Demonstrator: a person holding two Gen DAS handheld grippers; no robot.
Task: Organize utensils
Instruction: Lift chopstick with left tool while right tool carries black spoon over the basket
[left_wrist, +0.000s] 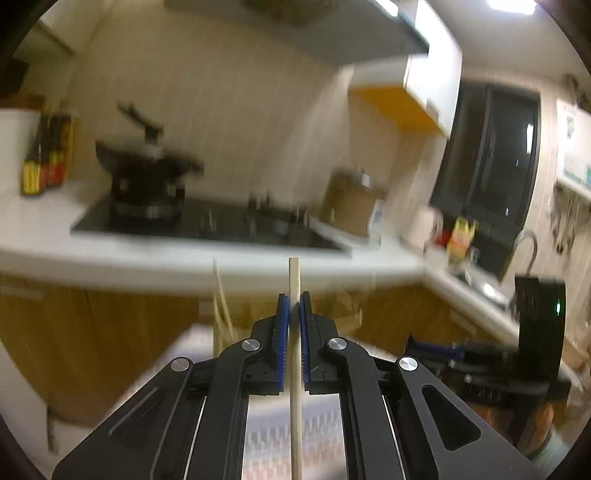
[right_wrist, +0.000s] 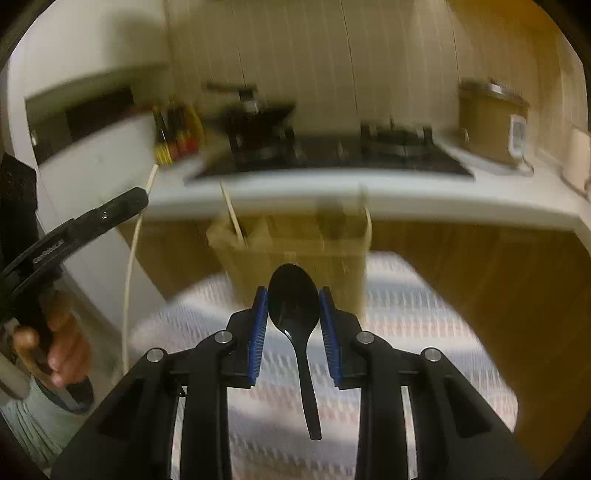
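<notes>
My left gripper is shut on a pale wooden chopstick that runs upright between its blue pads, held in the air. It also shows at the left of the right wrist view with the chopstick hanging below it. My right gripper is shut on the bowl of a black plastic spoon, handle pointing down toward me. A wooden utensil holder with compartments stands just ahead of the spoon, one chopstick leaning in its left compartment. It shows blurred in the left wrist view.
The holder stands on a table with a striped cloth. Beyond is a white kitchen counter with a black stove, a wok, sauce bottles and a brown cooker. A sink lies to the right.
</notes>
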